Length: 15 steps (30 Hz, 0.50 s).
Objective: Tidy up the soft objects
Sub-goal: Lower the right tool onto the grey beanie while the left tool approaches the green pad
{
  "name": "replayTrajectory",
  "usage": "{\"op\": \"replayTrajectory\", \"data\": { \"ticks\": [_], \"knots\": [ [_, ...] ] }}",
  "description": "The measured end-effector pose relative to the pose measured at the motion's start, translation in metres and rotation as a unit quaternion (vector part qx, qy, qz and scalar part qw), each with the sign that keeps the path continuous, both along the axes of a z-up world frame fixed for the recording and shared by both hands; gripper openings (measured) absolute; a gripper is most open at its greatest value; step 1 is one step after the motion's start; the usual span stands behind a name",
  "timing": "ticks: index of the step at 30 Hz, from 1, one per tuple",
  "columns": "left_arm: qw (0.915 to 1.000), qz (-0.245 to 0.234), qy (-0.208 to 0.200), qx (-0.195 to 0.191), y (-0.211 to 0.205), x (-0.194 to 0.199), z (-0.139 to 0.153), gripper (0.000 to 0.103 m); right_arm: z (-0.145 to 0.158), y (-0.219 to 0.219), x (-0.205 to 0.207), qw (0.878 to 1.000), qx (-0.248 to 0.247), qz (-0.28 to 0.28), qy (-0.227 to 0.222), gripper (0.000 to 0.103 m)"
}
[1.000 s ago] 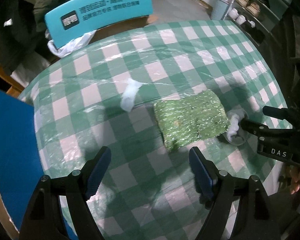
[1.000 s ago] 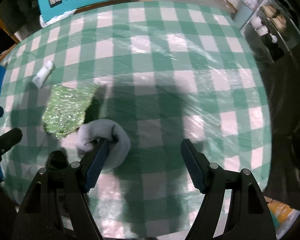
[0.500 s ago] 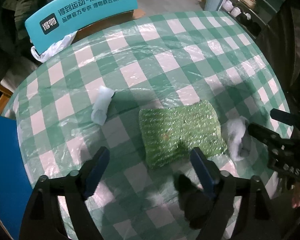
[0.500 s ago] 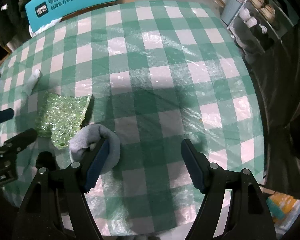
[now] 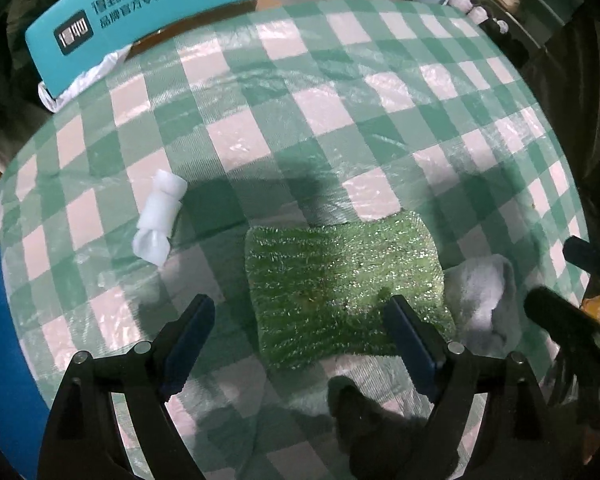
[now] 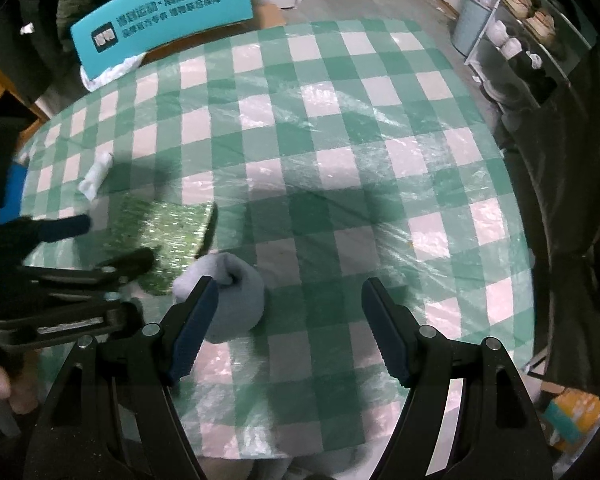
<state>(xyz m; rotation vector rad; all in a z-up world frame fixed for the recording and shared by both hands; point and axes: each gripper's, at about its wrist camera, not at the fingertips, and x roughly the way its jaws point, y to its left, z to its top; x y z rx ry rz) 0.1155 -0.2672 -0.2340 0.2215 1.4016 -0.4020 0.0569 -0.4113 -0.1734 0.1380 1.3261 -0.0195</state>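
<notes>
Glittery green scrub pad (image 5: 342, 290), flat beside rolled grey sock (image 6: 232, 298)

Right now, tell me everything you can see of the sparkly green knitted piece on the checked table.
The sparkly green knitted piece is a flat, roughly rectangular cloth with ribbed rows and glittery threads. It lies spread on the green-and-white checked tablecloth under clear plastic film. Its right edge meets the rolled white fleecy cloth. The left claw hovers open over its near part, one blue pad overlapping it in view; actual contact cannot be told. A twisted white foam wrap lies apart, to its left.
</notes>
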Motion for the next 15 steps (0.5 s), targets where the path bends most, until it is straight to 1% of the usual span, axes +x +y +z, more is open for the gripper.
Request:
{"op": "replayTrajectory", "data": {
  "ticks": [2,4,6,8,9,12,13,15],
  "knots": [
    [1.0000,0.003,0.004,-0.004,0.001,0.001,-0.005,0.088,-0.001,0.006,0.000,1.000,0.008,0.012,0.000,0.074],
    [1.0000,-0.001,-0.006,-0.001,0.001,-0.001,-0.006,0.086,-0.004,0.011,0.001,1.000,0.006,0.019,0.004,0.074],
    [0.9997,-0.009,-0.018,0.010,-0.001,-0.004,-0.005,0.078,-0.008,0.014,0.003,1.000,0.006,0.021,0.010,0.074],
    [0.9993,-0.017,-0.028,0.018,-0.001,-0.008,-0.004,0.072,-0.012,0.014,0.004,1.000,0.010,0.022,0.015,0.074],
    [0.9992,-0.019,-0.031,0.016,0.000,-0.009,-0.003,0.070,-0.013,0.015,0.005,1.000,0.012,0.021,0.017,0.074],
    [0.9992,-0.020,-0.032,0.013,0.004,-0.010,-0.001,0.056,-0.015,0.017,0.008,0.999,0.020,0.023,0.018,0.074],
    [0.9992,-0.019,-0.033,0.012,0.005,-0.010,0.000,0.053,-0.015,0.018,0.009,0.999,0.022,0.024,0.017,0.074],
    [0.9993,-0.017,-0.032,0.008,0.008,-0.010,0.001,0.042,-0.016,0.021,0.011,0.999,0.028,0.027,0.016,0.074]
  ]
}}
